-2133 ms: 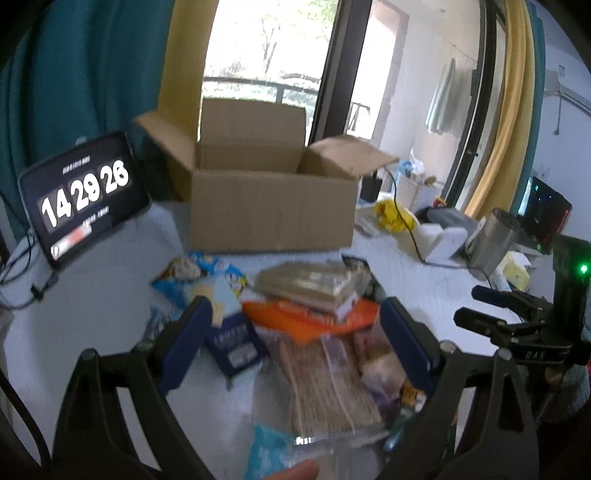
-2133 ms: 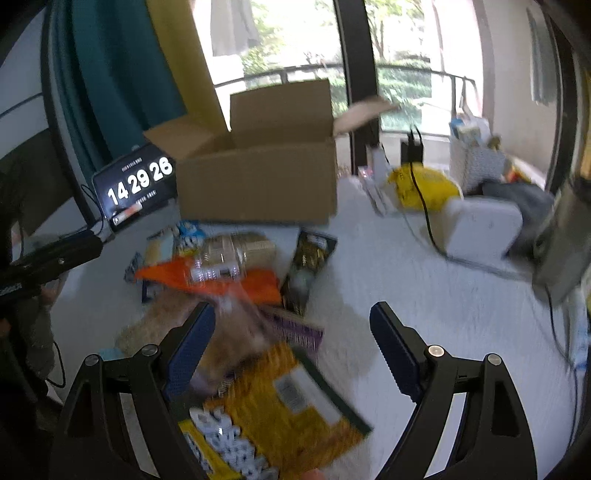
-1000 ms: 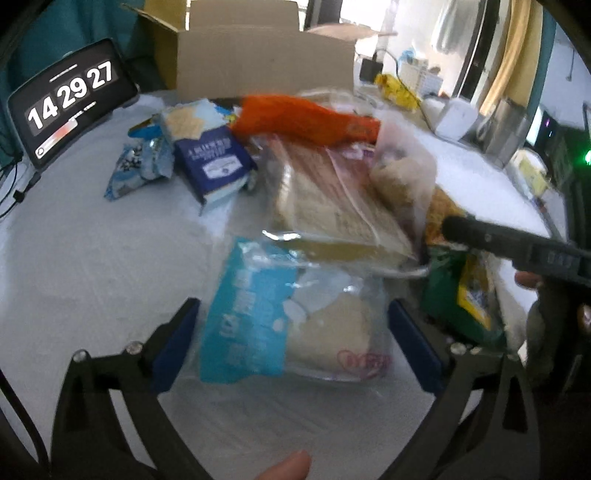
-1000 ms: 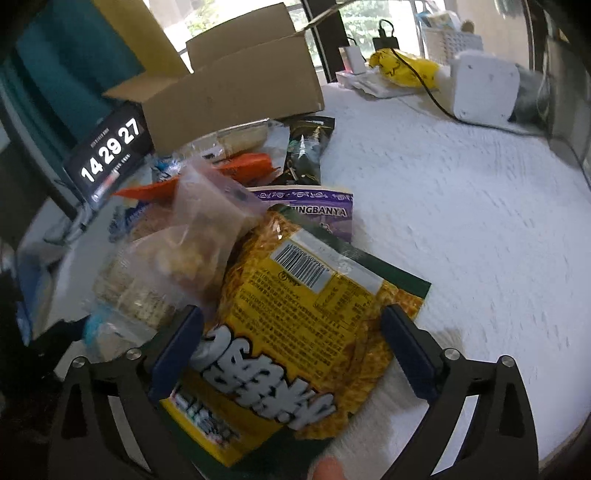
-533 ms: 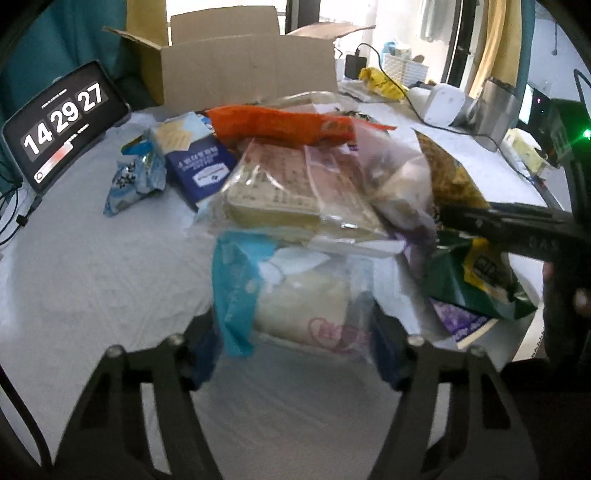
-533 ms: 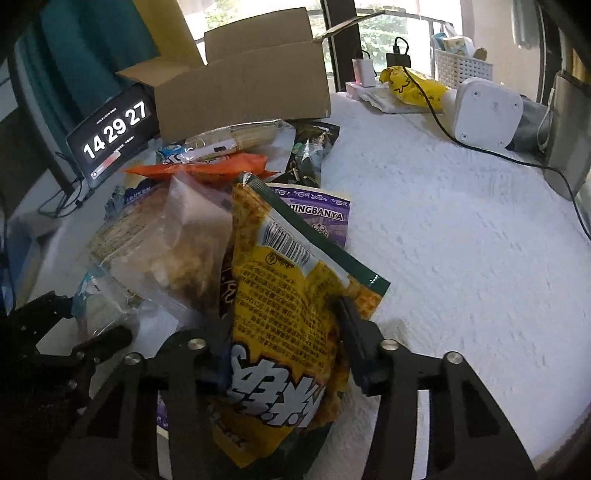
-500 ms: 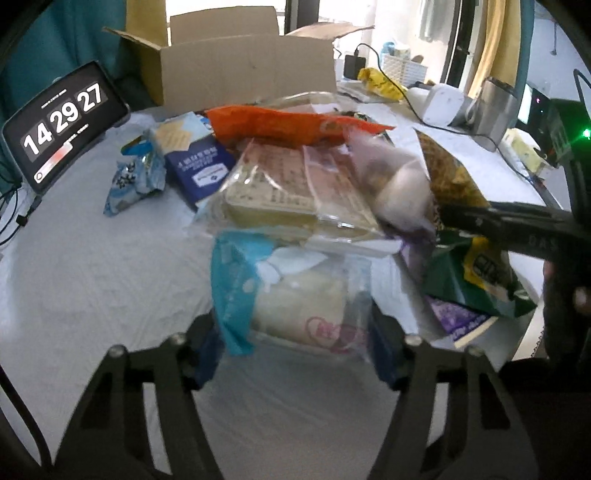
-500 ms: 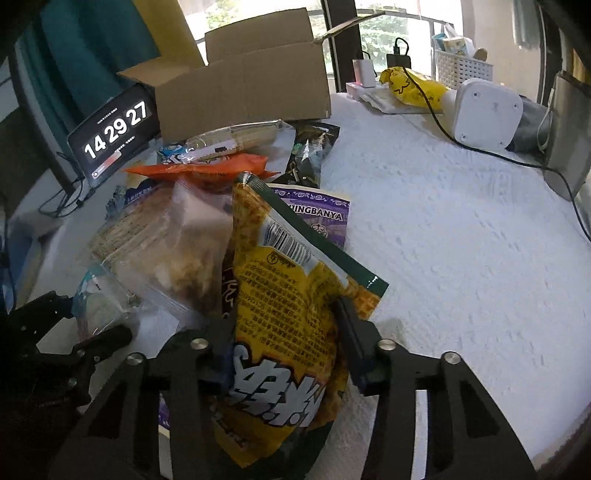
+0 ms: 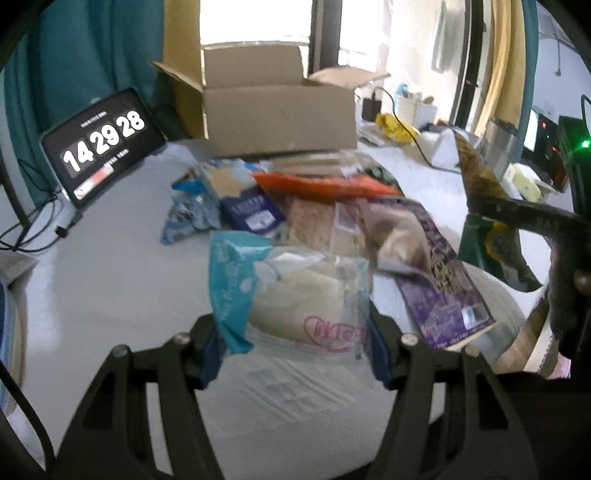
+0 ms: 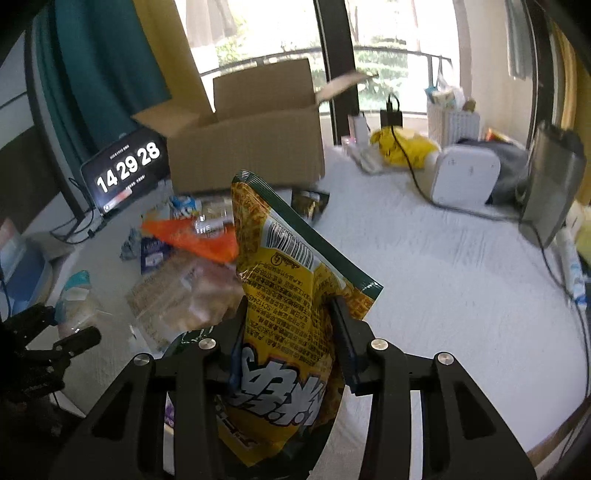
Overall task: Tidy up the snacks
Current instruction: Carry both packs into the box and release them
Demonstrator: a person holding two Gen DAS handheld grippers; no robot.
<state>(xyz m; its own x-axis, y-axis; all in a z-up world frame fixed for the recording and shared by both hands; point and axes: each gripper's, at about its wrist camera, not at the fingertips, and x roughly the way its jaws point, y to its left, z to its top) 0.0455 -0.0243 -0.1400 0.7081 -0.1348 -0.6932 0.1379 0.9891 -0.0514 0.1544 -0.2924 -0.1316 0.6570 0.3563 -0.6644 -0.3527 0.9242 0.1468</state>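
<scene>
Black tablet clock (image 9: 101,146) propped at the far left of the white table (image 10: 461,280), reading 14 29 28 — cables trailing off beside it. Behind, teal curtain (image 9: 81,55), yellow curtain and bright balcony window (image 10: 280,33). On the right side of the table: white box-shaped device (image 10: 467,175) with a black cable running across it, yellow bag (image 10: 404,147) just behind, white basket (image 10: 452,127) by the glass, grey metal container (image 10: 554,177) at the edge.

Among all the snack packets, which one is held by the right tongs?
The yellow packet with the barcode, pinched between the right tongs and standing upright. The orange packet and the others lie on the table.
</scene>
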